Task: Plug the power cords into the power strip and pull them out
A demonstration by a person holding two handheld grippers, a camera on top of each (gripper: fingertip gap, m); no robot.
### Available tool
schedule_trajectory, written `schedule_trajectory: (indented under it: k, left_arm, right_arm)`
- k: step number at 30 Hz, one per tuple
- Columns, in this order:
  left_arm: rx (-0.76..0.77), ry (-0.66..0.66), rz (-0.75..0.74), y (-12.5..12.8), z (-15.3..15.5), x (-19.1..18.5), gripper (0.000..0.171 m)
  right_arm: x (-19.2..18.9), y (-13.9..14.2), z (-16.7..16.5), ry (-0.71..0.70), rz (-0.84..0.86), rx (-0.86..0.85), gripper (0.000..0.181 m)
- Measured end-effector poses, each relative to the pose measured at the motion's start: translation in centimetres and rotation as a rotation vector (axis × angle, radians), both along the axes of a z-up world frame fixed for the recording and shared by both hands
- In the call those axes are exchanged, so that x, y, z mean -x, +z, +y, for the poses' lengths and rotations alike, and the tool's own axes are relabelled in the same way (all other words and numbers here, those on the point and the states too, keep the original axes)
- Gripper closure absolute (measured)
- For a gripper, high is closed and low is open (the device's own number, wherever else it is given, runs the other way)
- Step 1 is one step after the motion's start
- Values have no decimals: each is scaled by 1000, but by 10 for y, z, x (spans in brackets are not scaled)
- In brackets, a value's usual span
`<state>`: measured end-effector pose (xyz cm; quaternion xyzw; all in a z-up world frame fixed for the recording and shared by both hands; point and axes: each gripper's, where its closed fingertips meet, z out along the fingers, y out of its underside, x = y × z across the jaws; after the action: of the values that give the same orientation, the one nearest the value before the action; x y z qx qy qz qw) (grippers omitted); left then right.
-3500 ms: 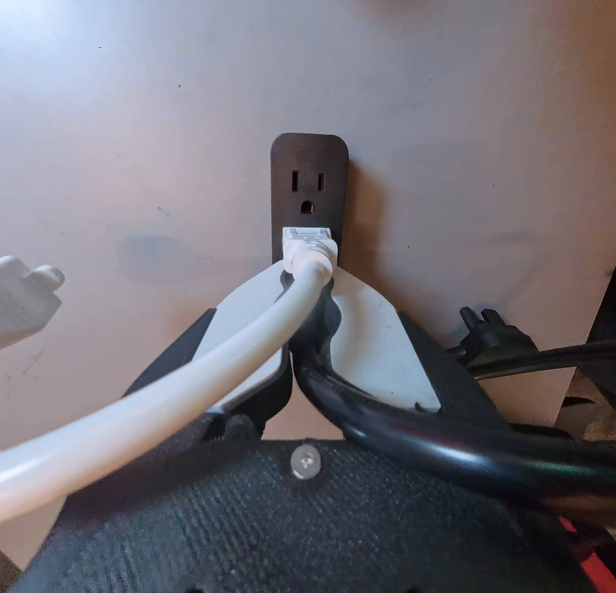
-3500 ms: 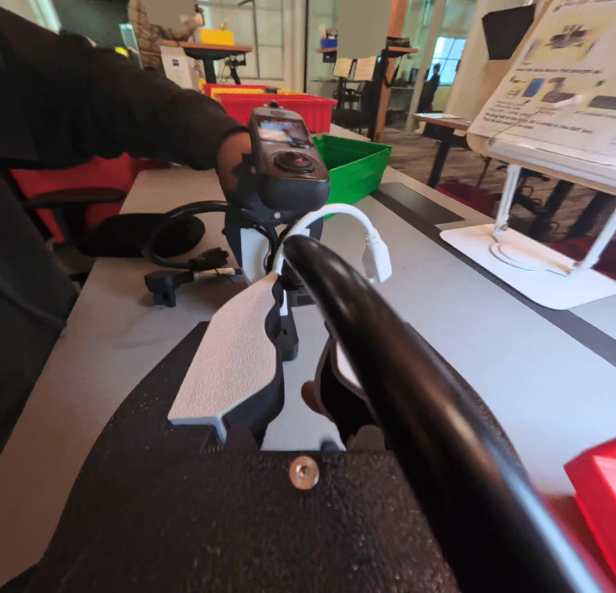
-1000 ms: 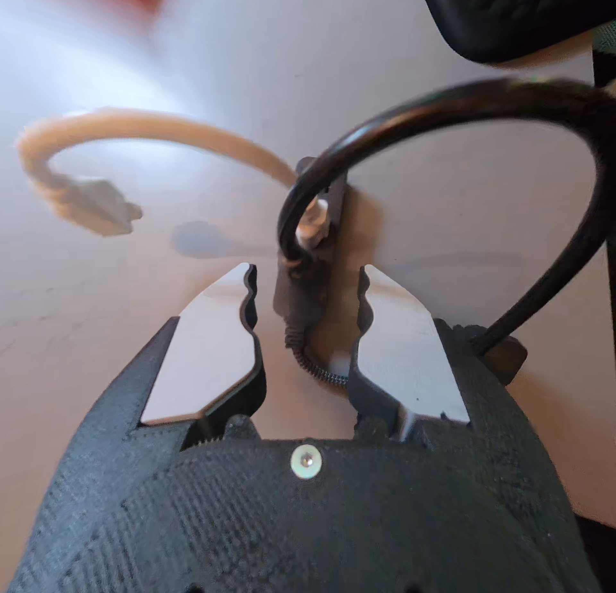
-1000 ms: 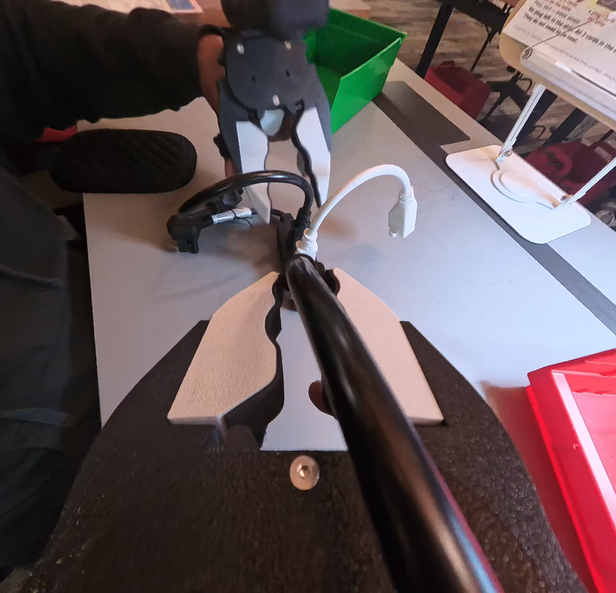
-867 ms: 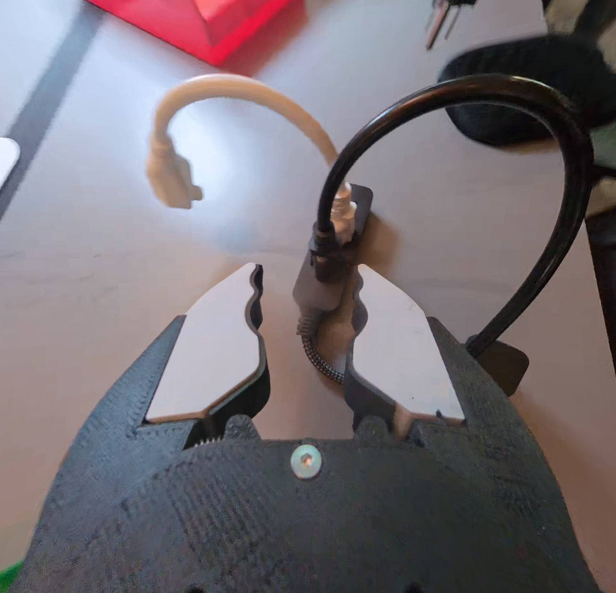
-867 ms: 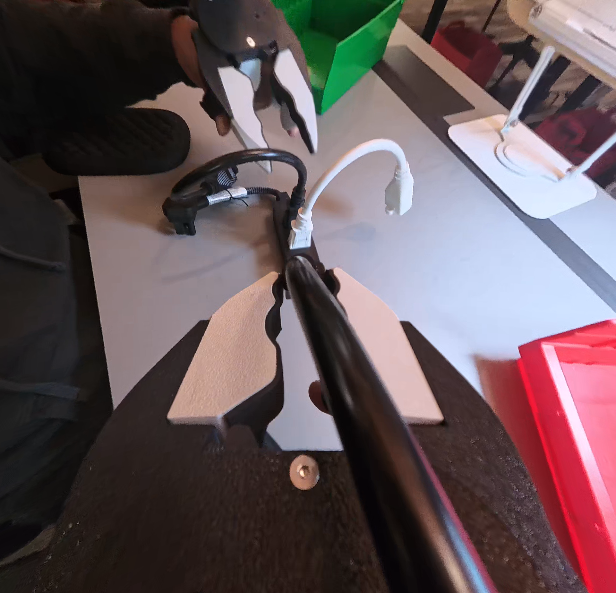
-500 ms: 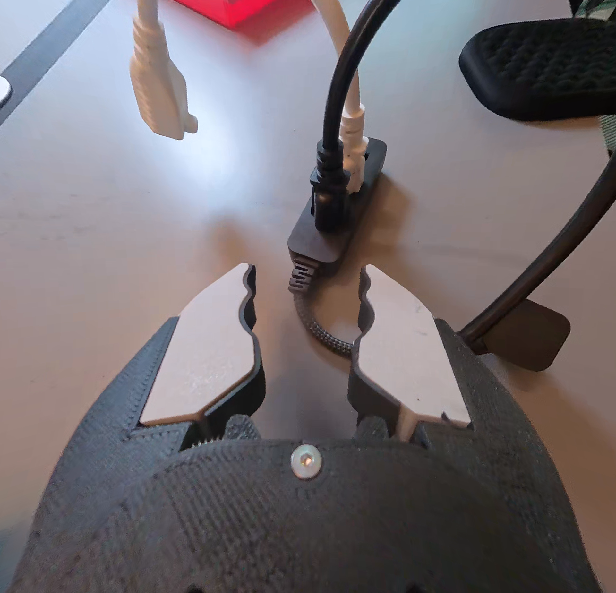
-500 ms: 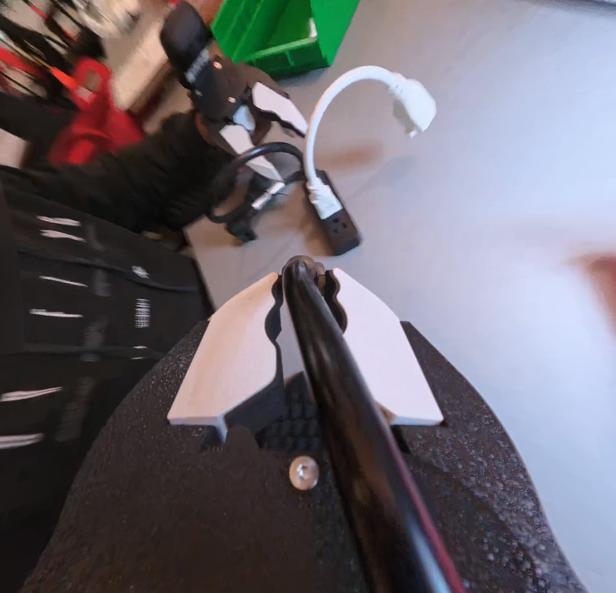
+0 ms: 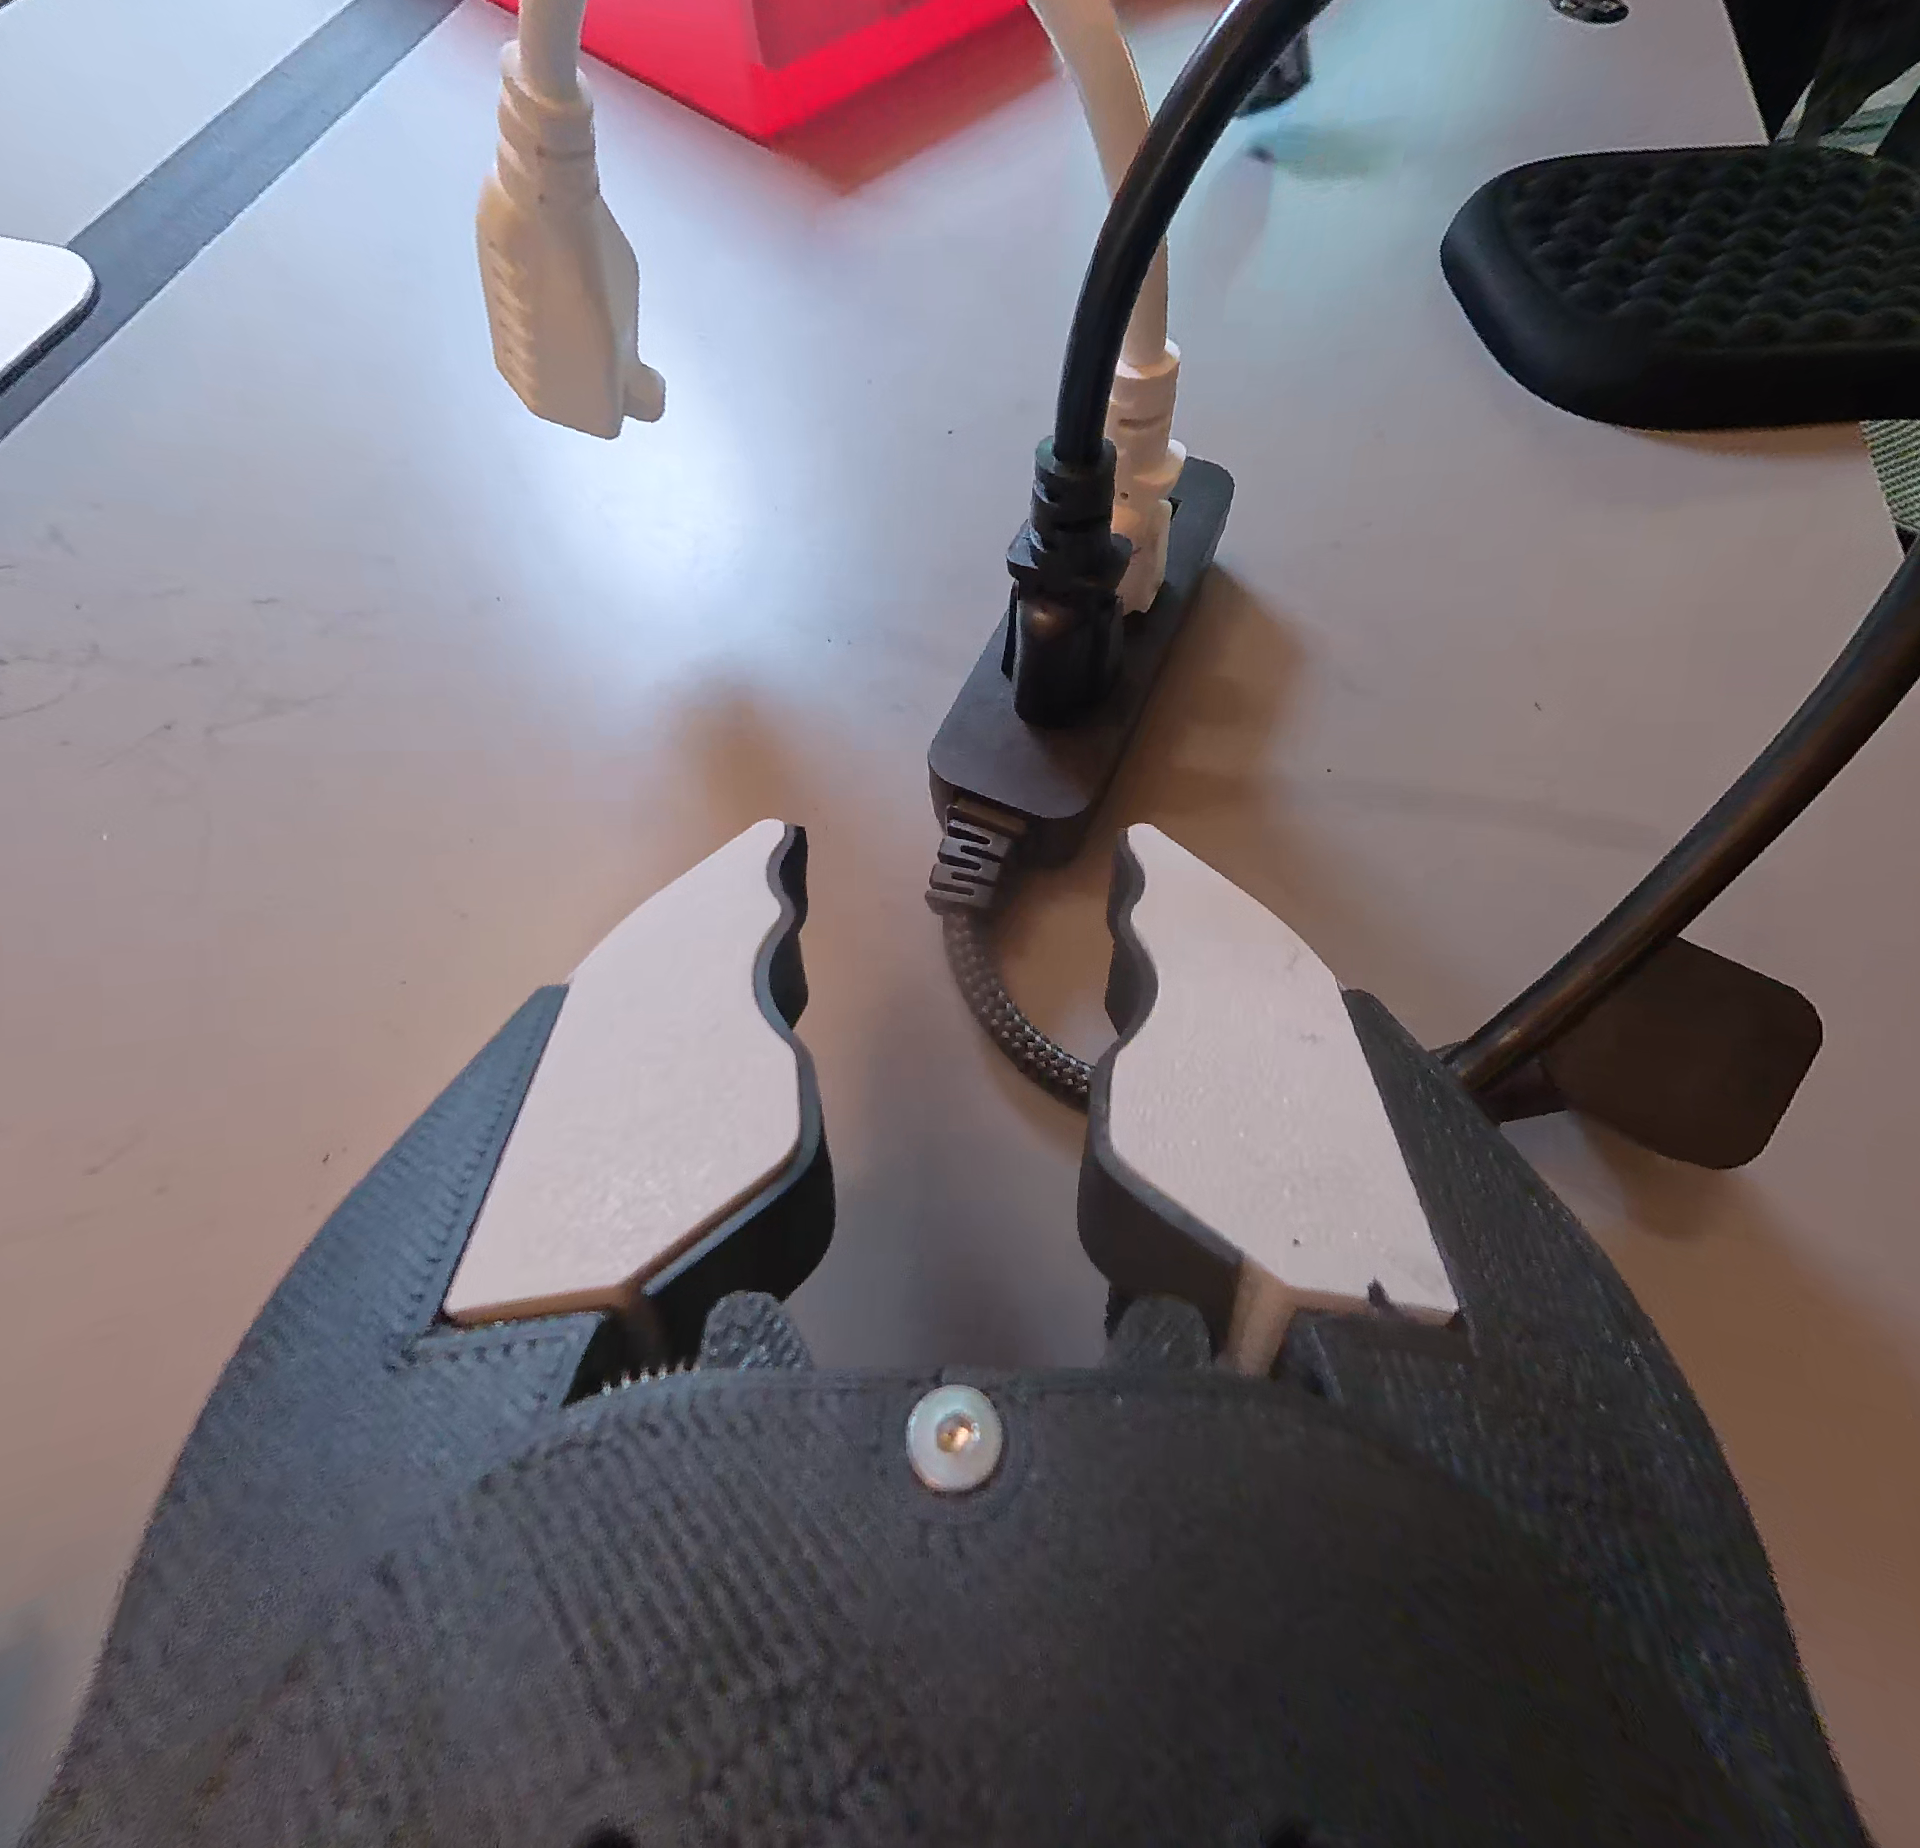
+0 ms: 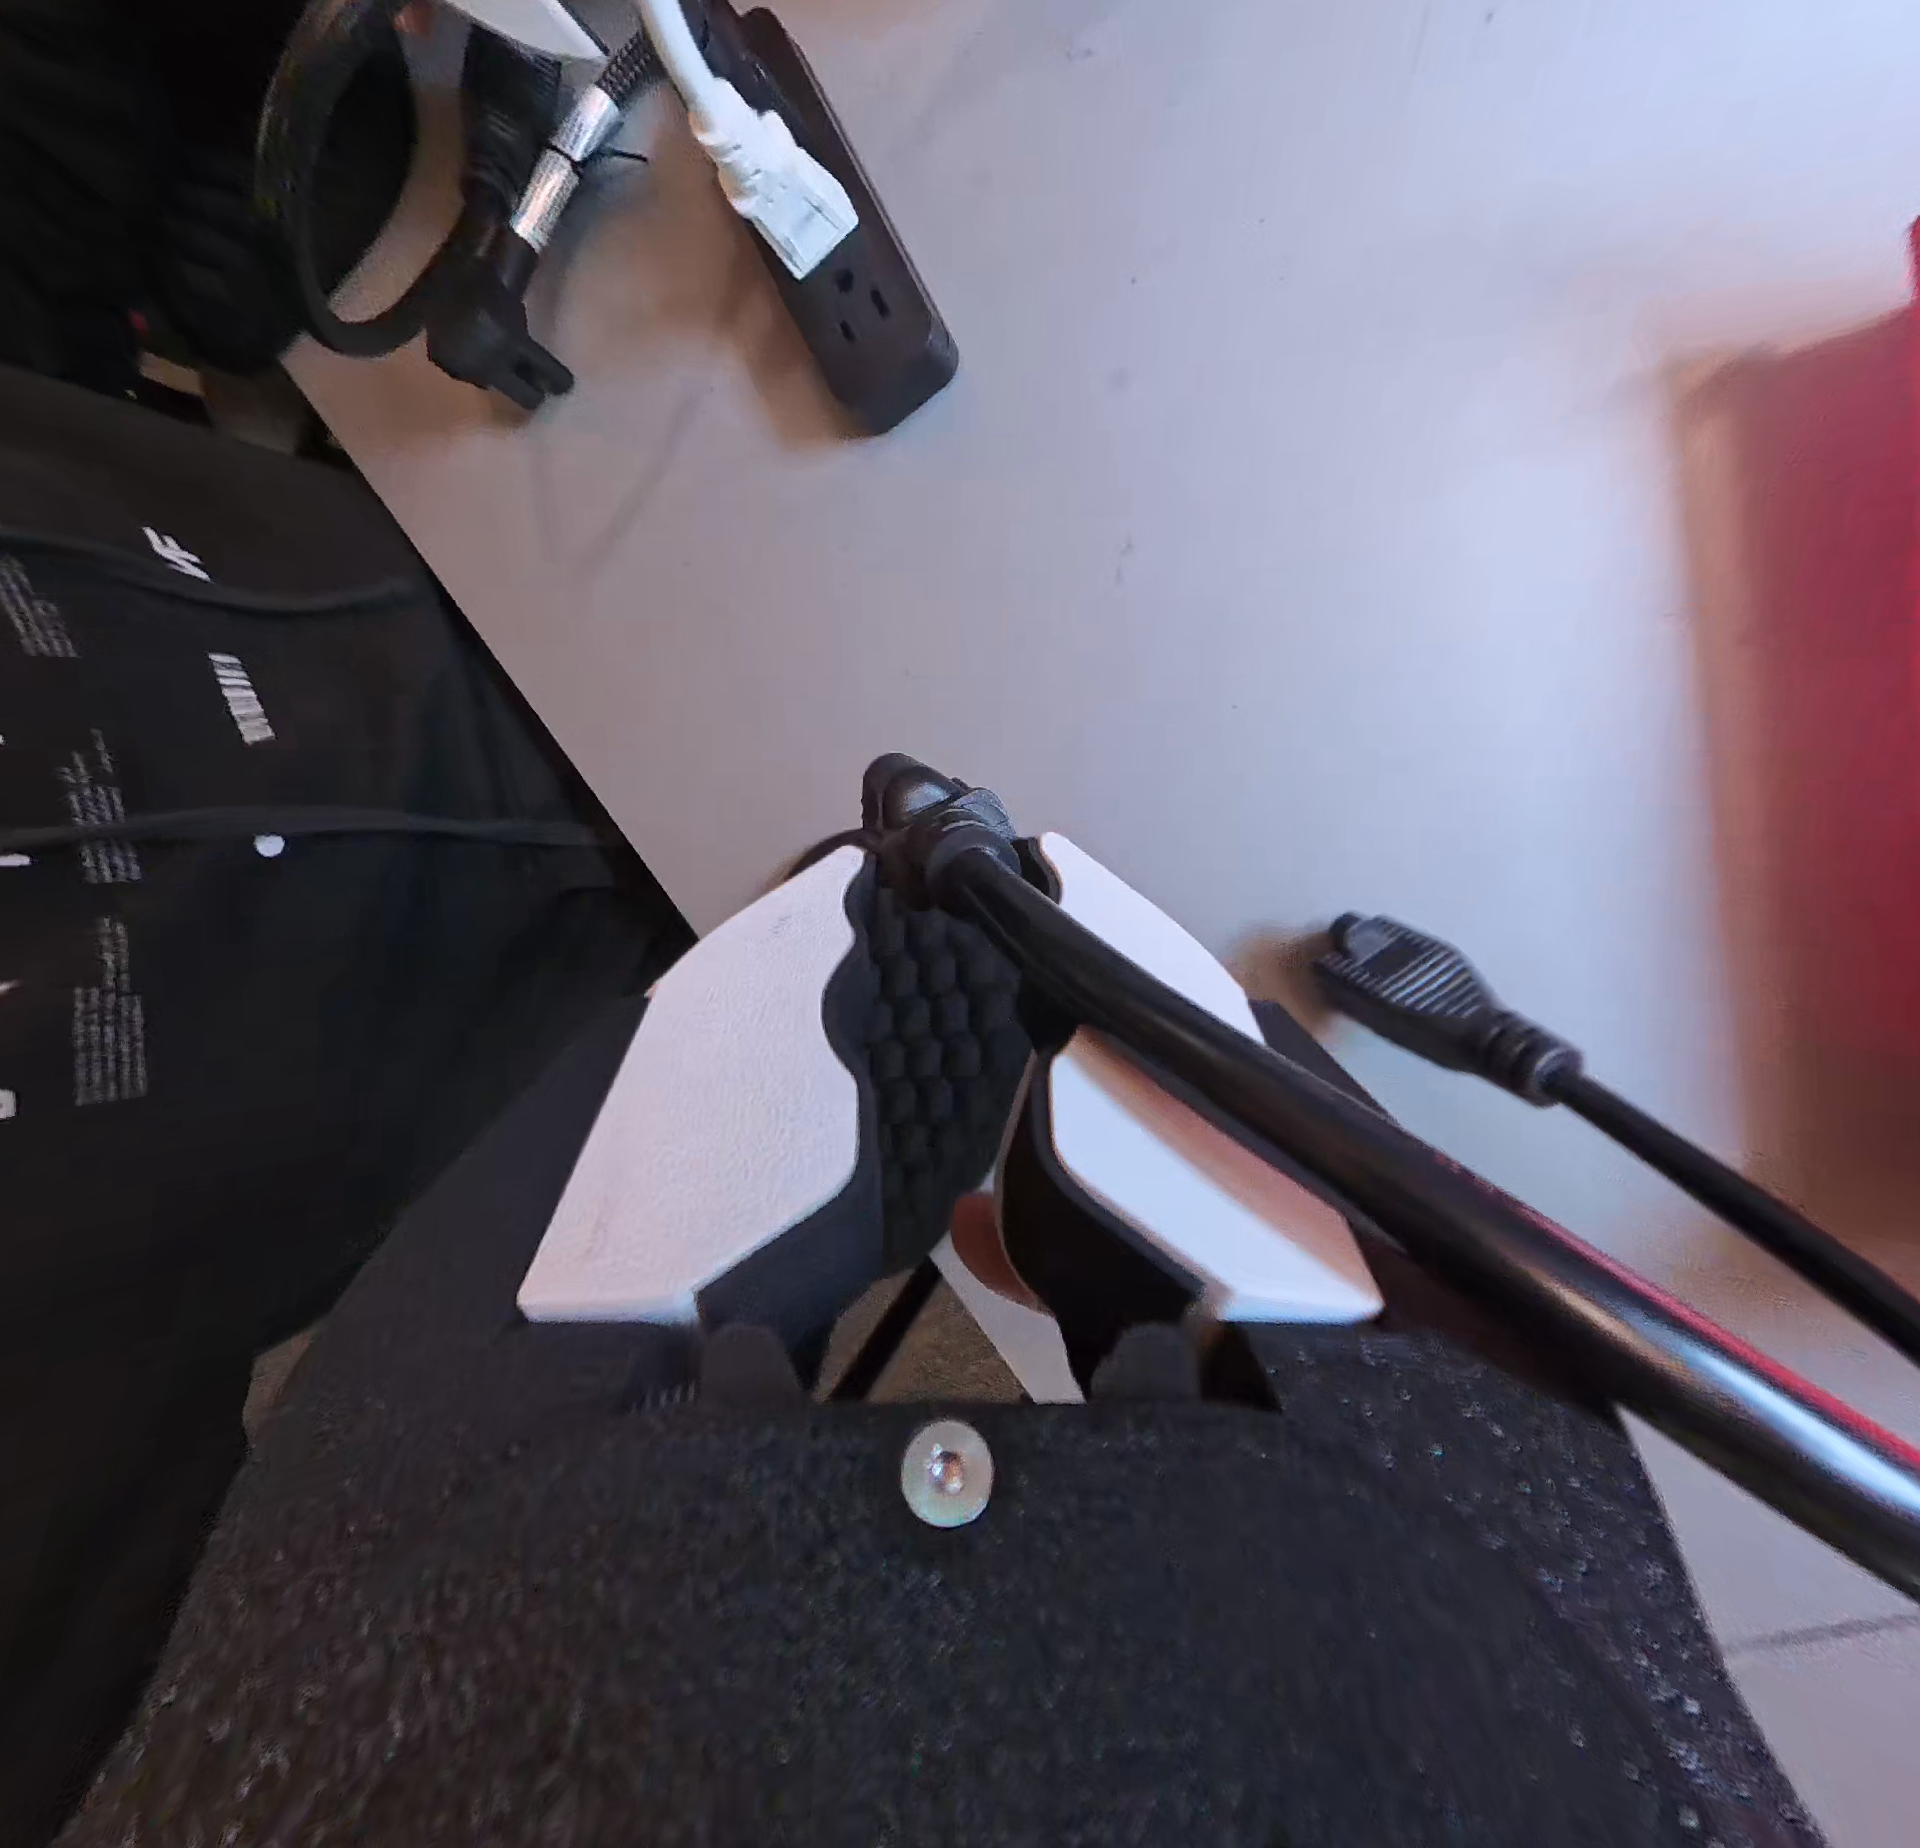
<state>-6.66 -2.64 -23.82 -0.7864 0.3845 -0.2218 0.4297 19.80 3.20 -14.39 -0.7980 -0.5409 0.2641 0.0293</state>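
1. We are keeping the black power strip (image 9: 1081,697) flat on the grey table (image 9: 364,655), just ahead of the left gripper (image 9: 956,863), with a black plug (image 9: 1065,603) and a white plug (image 9: 1143,510) standing upright in adjacent sockets.
2. We are holding the left gripper's jaws wide apart and empty, straddling the strip's braided lead (image 9: 997,998), probably to steady the strip.
3. We are clamping the right gripper (image 10: 940,863) on a third black cord (image 10: 1247,1071) just behind its plug, well back from the strip's free end socket (image 10: 862,307), presumably for plugging in.
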Motion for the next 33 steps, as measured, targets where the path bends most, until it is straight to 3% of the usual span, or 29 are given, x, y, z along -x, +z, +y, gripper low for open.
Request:
schedule_trajectory:
  k: [6,8,9,13,17,19,25,28,30,32,33]
  left_arm:
    - [12,-10,1,-4,-1,-4,115]
    - [14,-12,3,-5,-2,-5,114]
    - [18,-14,3,-6,-2,-6,114]
    - [27,-22,11,-9,-3,-9,114]
    - [24,-29,25,-10,-5,-9,114]
    - [26,-29,26,-11,-5,-9,114]
    - [46,-35,22,-15,-4,-10,114]
    - [46,-33,20,-15,-5,-9,114]
    - [48,-28,14,-15,-5,-9,114]
    - [52,-25,4,-14,-4,-8,115]
    - [54,-23,0,-14,-5,-8,115]
  right_arm:
    - [-12,22,3,158,-88,-100,156]
    - [-18,23,7,205,-149,-147,165]
    - [-22,24,12,226,-186,-198,178]
    - [-5,38,23,211,-86,-280,179]
    - [9,24,30,179,-19,-352,179]
    - [10,12,36,138,-1,-385,177]
    - [49,-52,38,-52,149,-324,135]
    - [81,-94,20,-26,118,-279,123]
    - [92,-120,23,4,18,-347,116]
    - [92,-139,23,66,-85,-370,121]
    - [100,-134,24,51,-44,-362,148]
